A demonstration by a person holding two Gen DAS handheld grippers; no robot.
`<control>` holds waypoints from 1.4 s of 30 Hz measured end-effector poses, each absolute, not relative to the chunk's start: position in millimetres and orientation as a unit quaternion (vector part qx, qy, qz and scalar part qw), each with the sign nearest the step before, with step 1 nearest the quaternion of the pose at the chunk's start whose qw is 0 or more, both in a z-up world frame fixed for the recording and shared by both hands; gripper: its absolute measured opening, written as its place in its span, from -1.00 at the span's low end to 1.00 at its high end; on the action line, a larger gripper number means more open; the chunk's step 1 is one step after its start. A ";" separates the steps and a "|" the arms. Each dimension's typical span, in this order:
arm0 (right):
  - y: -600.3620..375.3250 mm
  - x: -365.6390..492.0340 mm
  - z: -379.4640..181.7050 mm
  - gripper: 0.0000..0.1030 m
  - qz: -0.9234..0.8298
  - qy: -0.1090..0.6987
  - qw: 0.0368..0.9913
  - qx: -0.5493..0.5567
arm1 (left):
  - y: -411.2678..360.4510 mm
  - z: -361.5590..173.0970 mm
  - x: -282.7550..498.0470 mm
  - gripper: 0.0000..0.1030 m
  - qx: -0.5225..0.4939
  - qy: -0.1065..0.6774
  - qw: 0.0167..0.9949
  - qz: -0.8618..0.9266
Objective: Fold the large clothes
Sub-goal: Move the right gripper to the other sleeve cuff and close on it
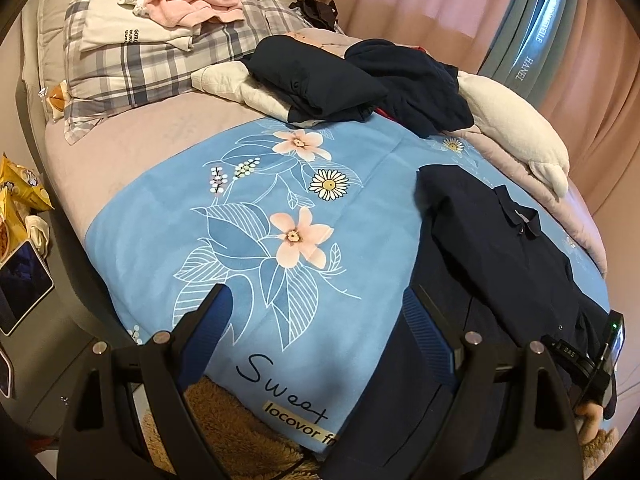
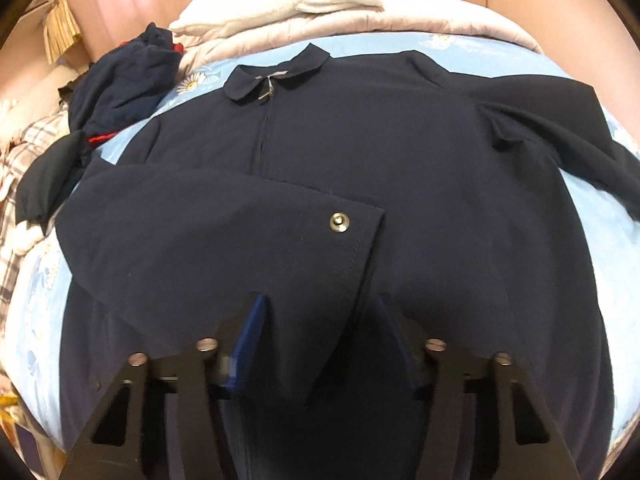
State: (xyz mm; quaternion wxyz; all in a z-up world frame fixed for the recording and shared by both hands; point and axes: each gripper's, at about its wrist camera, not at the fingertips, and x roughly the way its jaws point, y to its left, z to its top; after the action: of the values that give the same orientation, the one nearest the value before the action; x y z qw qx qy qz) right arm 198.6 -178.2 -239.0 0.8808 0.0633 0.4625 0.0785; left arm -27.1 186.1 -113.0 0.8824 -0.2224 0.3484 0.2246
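Observation:
A dark navy jacket (image 2: 360, 140) lies spread face up on the blue flowered quilt (image 1: 224, 240), collar (image 2: 276, 72) toward the far side. Its left sleeve is folded across the front, and the cuff (image 2: 320, 248) with a metal snap (image 2: 339, 223) points at me. My right gripper (image 2: 322, 320) is low over that cuff, whose edge lies between the jaws; the pads do not visibly press it. My left gripper (image 1: 316, 320) stands wide open above the quilt at the jacket's (image 1: 492, 248) left edge. Its right finger (image 1: 428, 332) is over dark cloth and holds nothing.
Crumpled dark clothes (image 1: 360, 80) lie farther up the bed beside a white plush (image 1: 516, 128). A plaid pillow (image 1: 152, 60) carries a stack of clothes (image 1: 168, 12). Pink curtains (image 1: 440, 8) hang behind. A tablet (image 1: 24, 292) and snack bags sit off the bed's left; a brown rug (image 1: 240, 420) is below.

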 end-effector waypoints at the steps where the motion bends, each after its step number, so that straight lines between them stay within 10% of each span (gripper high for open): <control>1: -177.0 199.1 -239.0 -0.28 0.076 0.460 0.883 0.059 | 186.4 -114.1 -26.7 0.69 -0.223 0.350 0.882 0.224; 5: -174.1 203.6 -238.5 -0.93 0.082 0.455 0.885 0.055 | 188.2 -117.5 -25.4 0.69 -0.228 0.351 0.881 0.222; 24: -166.0 207.3 10.6 -0.98 0.099 0.209 0.973 -0.023 | 171.3 -110.7 70.3 0.68 -0.187 0.352 0.902 0.163; 37: -192.8 244.8 -87.7 -0.98 0.114 0.363 0.925 0.007 | 137.9 -124.4 104.4 0.67 -0.168 0.383 0.899 0.131; 42: -196.0 248.3 -143.9 -0.16 0.112 0.428 0.897 0.027 | 137.3 -128.5 98.7 0.68 -0.175 0.390 0.894 0.138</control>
State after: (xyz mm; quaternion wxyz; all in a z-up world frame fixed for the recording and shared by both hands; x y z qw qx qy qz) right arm 248.3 -196.0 -143.9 0.8965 0.0266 0.4279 0.1118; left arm 98.7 137.3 -128.5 0.8937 -0.1748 0.3897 0.1376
